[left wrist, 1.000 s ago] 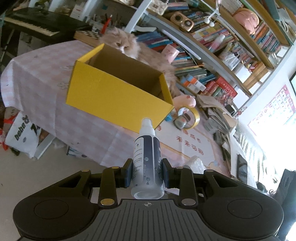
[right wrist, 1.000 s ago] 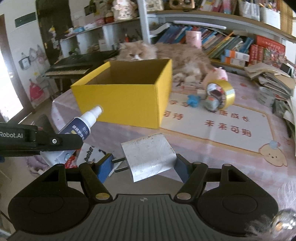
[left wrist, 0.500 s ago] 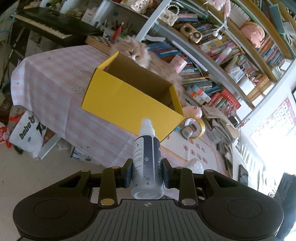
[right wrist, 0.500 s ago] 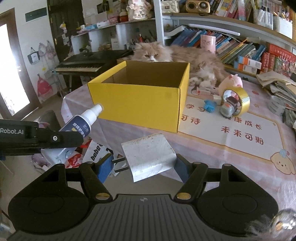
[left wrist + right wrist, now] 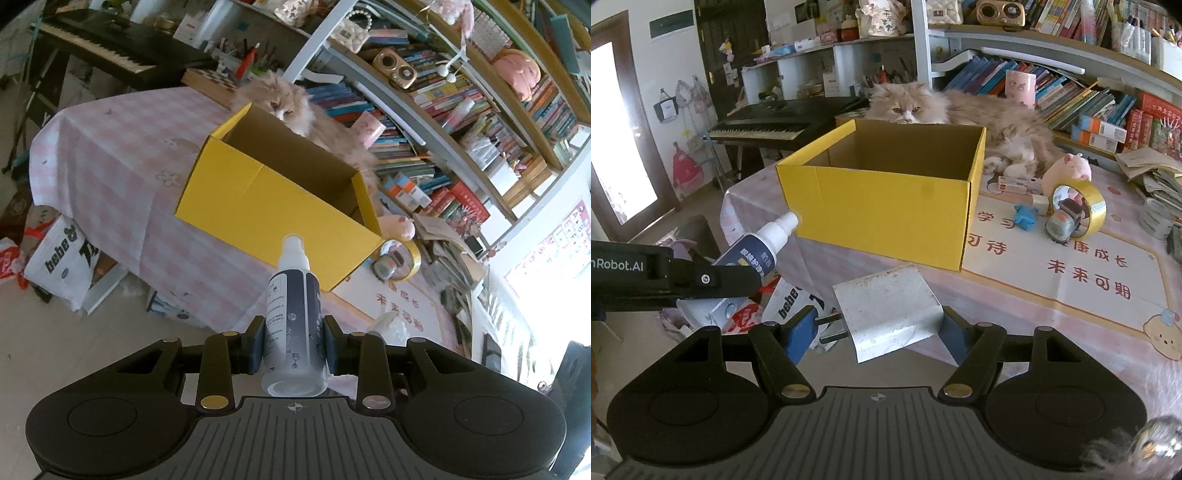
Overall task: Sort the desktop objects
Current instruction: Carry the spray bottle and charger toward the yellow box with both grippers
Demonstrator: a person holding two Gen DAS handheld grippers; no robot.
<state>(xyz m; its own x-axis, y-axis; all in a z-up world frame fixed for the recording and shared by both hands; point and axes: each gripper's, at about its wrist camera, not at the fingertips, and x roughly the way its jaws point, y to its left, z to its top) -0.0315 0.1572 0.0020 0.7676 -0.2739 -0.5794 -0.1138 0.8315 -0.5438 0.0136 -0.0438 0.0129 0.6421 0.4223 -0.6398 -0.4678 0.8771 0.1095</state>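
You hold two things, one in each tool. Your left tool (image 5: 294,345) is clamped on one spray bottle (image 5: 294,321), a smooth plastic cylinder with a dark label and a white nozzle cap; it stands between the pads with its nozzle pointing towards the yellow box (image 5: 280,206). Your right tool (image 5: 875,328) is clamped on one white charger plug (image 5: 890,314), a scuffed, boxy block lying crosswise, its two metal prongs against the left pad and its rounded end against the right.

One open cardboard box sits at the near edge of the surface (image 5: 1052,295) (a pink checked cloth covers it), beyond both tools and apart from them. At its right, towards the surface's middle, stand one roll of yellow tape (image 5: 1086,206) and one small grey toy, possibly a car, just beside it. One fluffy cat (image 5: 960,110) lies along the far edge behind the box.
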